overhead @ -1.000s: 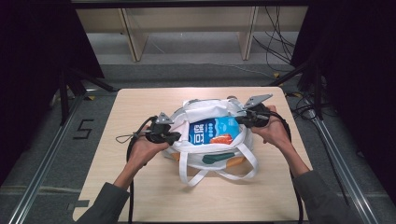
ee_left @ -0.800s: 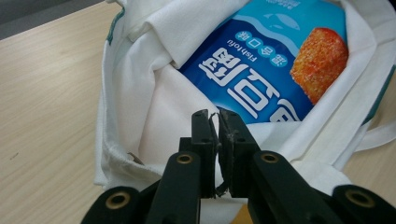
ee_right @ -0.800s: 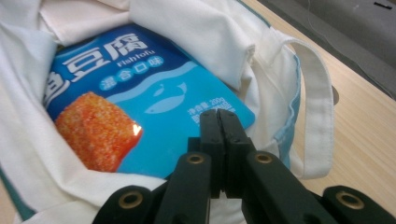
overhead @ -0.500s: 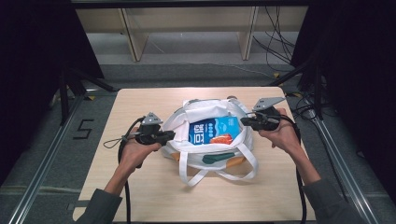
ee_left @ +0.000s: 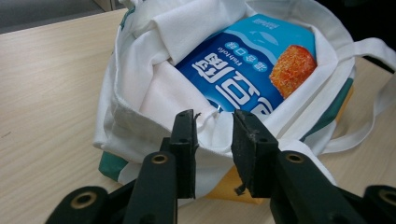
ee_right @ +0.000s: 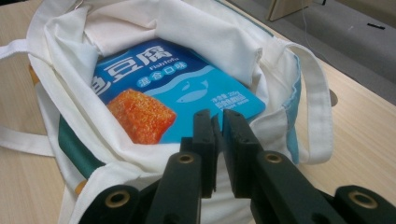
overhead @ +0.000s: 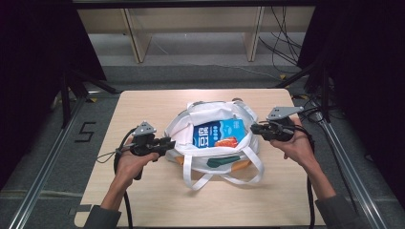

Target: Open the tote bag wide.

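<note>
- At the middle of the wooden surface [overhead: 143, 109] lies a white tote bag [overhead: 210, 157], mouth open upward, its straps [overhead: 224, 179] trailing toward the person.
- Inside the bag, a blue food packet [overhead: 220, 134] with white lettering and an orange square pictured on it lies flat.
- At the bag's left rim sits the left tool [overhead: 168, 143], held in a hand [overhead: 131, 162]; its jaws are spread, with the bag's hem between them [ee_left: 212, 126].
- At the bag's right rim, the right tool [overhead: 254, 129] has its jaws pressed nearly together, pinching the white fabric edge [ee_right: 218, 126].
</note>
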A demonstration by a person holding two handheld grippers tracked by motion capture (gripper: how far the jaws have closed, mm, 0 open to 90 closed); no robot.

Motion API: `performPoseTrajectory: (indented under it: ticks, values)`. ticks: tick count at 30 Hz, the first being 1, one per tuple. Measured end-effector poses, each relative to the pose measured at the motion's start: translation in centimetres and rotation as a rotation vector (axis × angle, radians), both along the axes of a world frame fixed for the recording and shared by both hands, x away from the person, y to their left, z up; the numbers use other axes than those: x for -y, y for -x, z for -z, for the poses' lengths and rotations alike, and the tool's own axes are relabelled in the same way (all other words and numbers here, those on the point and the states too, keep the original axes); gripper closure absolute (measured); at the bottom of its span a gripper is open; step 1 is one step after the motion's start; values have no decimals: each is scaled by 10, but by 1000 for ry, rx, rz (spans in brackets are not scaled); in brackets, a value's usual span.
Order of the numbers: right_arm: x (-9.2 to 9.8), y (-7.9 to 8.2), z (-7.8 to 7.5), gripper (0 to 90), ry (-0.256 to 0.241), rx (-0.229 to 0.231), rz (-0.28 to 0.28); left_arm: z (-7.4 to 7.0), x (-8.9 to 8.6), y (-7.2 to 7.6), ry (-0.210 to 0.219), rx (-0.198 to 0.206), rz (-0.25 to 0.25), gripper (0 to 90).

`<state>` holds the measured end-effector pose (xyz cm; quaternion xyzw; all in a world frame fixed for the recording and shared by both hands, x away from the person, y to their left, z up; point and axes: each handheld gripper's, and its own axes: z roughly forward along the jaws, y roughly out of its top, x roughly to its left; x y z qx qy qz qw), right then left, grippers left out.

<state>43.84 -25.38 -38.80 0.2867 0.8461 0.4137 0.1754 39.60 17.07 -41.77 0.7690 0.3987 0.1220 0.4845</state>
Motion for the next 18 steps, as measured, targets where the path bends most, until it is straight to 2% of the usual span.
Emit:
performPoseTrajectory:
  ticks: [1, 2, 3, 4, 5, 6, 8, 11, 13, 16, 17, 18]
  values:
    - [1, 0, 2, 833, -4, 17, -6, 1, -1, 1, 3, 15, 0, 683]
    - [1, 3, 3, 828, -8, -13, 0, 2, 0, 3, -9, 15, -2, 682]
    - [2, 3, 4, 825, -10, -3, -9, 3, 1, 4, -15, 13, 2, 677]
    - [0, 6, 5, 825, -27, 7, -1, 3, 1, 5, -3, 19, -1, 675]
    - [1, 7, 6, 822, -33, 18, -15, 3, 1, 6, 0, 16, 0, 673]
    - [1, 9, 8, 822, -53, 22, -2, 4, 1, 7, 3, 17, -3, 668]
    - [1, 13, 12, 808, -37, 17, -1, 4, 1, 10, -20, 31, 2, 648]
    - [3, 17, 14, 800, -48, 8, 3, 4, 1, 15, -17, 18, 13, 617]
    - [8, 19, 14, 790, -45, 27, -3, 4, 0, 19, -24, 21, 18, 606]
    - [12, 23, 13, 766, -66, 13, 22, 7, 0, 23, -22, 16, 17, 566]
    - [14, 23, 13, 756, -64, 37, 19, 8, 0, 23, -22, 14, 22, 550]
    - [15, 25, 13, 751, -71, 17, 33, 8, 0, 24, -20, 7, 22, 536]
